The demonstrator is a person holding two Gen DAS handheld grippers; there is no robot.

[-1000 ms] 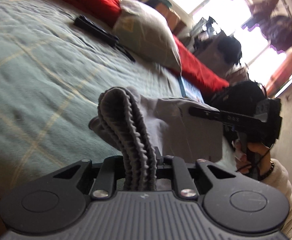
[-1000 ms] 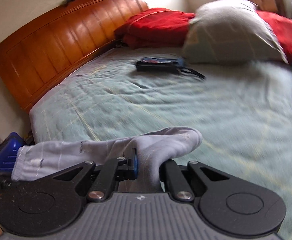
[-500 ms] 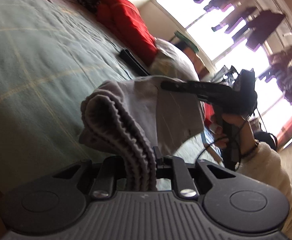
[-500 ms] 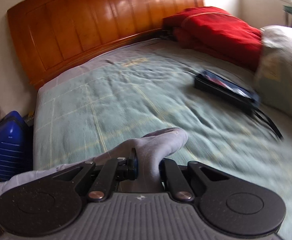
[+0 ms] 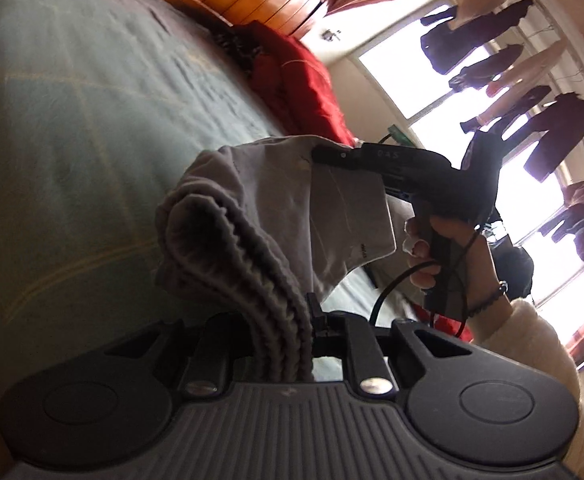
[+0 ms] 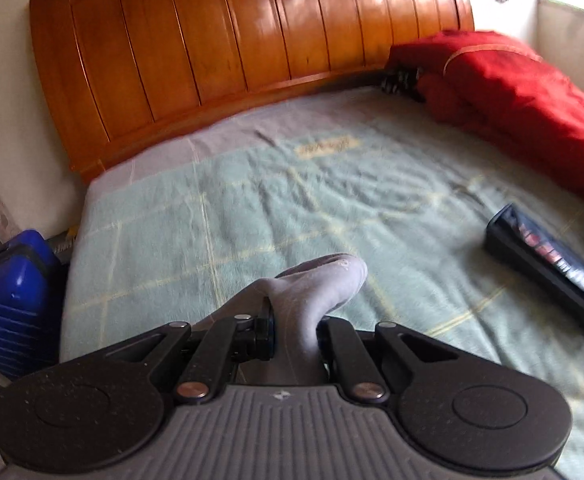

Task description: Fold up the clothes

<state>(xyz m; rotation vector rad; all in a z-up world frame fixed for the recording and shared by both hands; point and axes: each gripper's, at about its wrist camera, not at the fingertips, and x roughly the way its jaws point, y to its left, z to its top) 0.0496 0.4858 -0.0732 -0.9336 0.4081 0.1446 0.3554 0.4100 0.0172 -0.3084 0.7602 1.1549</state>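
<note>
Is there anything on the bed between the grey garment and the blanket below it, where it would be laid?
Nothing visible. The grey garment, held by both grippers, hangs over bare green blanket. The black case and red bedding lie off to the side.

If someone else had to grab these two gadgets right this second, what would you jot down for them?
Left gripper: shut on the ribbed cuff end of the grey sock.
Right gripper: shut on the toe end of the same sock, toe poking out past the fingers.
Sock is held up in the air between both grippers, above the green blanket on the bed; it is not laid down.
Done: both ends are gripped and lifted. No finished fold can be seen.
Left: bring the ends together, set the sock on the blanket, release.
Keep clear of the dark case lying near the red bedding.
</note>
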